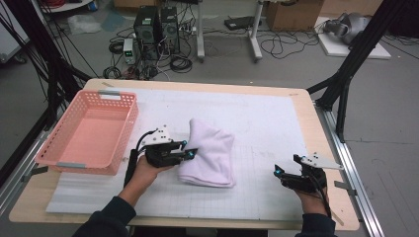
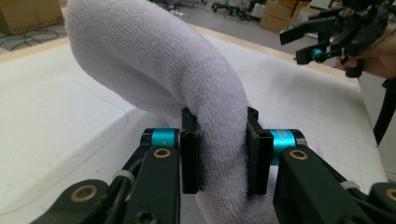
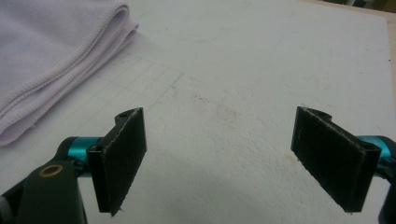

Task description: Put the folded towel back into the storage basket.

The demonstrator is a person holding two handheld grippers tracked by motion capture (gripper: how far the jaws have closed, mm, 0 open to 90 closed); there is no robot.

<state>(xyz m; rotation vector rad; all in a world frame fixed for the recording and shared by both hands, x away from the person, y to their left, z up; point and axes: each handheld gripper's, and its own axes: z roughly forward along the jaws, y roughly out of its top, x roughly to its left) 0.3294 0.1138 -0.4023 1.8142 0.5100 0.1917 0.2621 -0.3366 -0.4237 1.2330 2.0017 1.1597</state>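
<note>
A folded white towel [image 1: 210, 153] lies on the white gridded mat [image 1: 267, 123] near the table's middle. My left gripper [image 1: 190, 150] is shut on the towel's left folded edge [image 2: 219, 140], the cloth pinched between both black pads [image 2: 190, 158]. To the right, near the front edge, my right gripper [image 1: 279, 171] hovers just above the mat, open, with nothing between its pads [image 3: 122, 154]. The towel's hemmed layers [image 3: 51, 60] show at upper left in the right gripper view. The right gripper [image 2: 313, 44] also appears far off in the left gripper view.
A pink plastic basket [image 1: 74, 153] stands empty at the table's left, close behind my left hand. The wooden table edge [image 1: 316, 133] borders the mat on the right. Cables, computer cases and boxes sit on the floor beyond the table.
</note>
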